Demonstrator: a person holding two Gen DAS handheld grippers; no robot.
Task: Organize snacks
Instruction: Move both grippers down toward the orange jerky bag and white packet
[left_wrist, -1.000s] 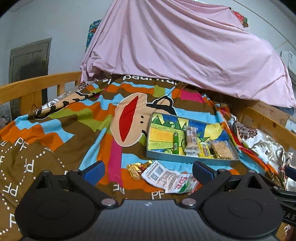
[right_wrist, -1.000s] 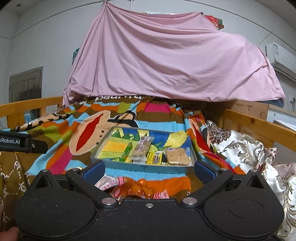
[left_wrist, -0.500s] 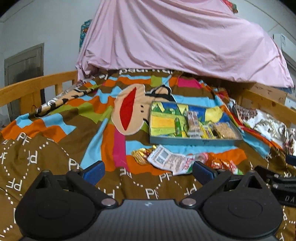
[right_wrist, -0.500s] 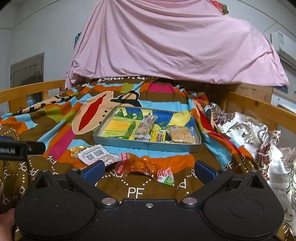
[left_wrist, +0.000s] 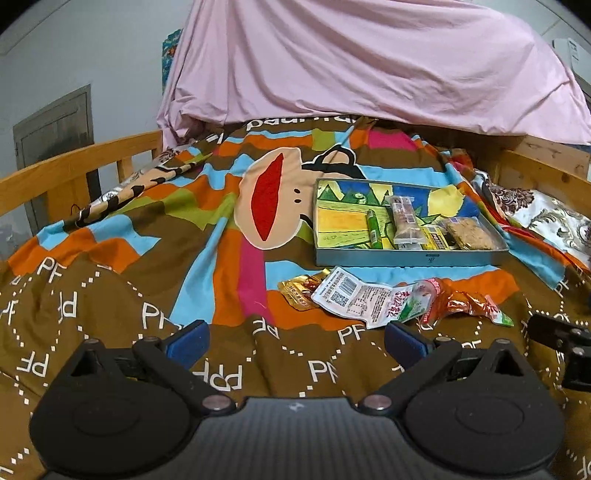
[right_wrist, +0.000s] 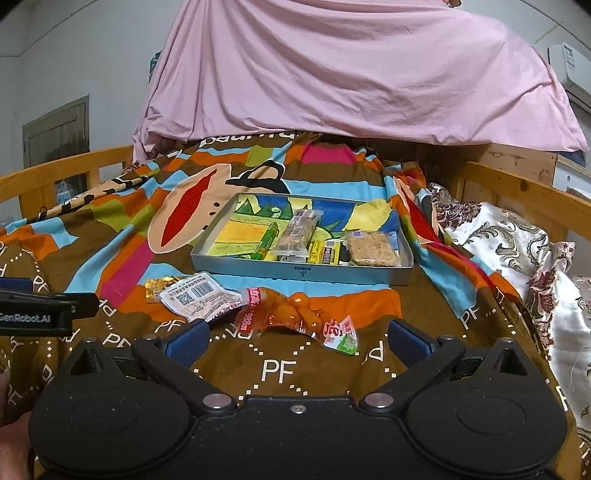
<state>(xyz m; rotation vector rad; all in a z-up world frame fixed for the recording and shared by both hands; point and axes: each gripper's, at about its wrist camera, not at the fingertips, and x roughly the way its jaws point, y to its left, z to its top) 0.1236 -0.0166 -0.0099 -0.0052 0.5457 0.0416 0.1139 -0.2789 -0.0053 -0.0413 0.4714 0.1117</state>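
both cameras have pulled back and tipped down, more blanket (right_wrist: 280, 369) showing now. left gripper (left_wrist: 295, 341) and right gripper (right_wrist: 295, 338) spread wide, empty. loose snack packets (right_wrist: 258, 306) at twelve o'clock, just short of the tray (right_wrist: 303, 273).

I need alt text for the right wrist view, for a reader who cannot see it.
The open right gripper hovers over a colourful blanket, facing three loose snack packets: orange, white and gold. Behind them a grey tray holds more snacks, under a pink sheet. The left gripper shows at the left edge.
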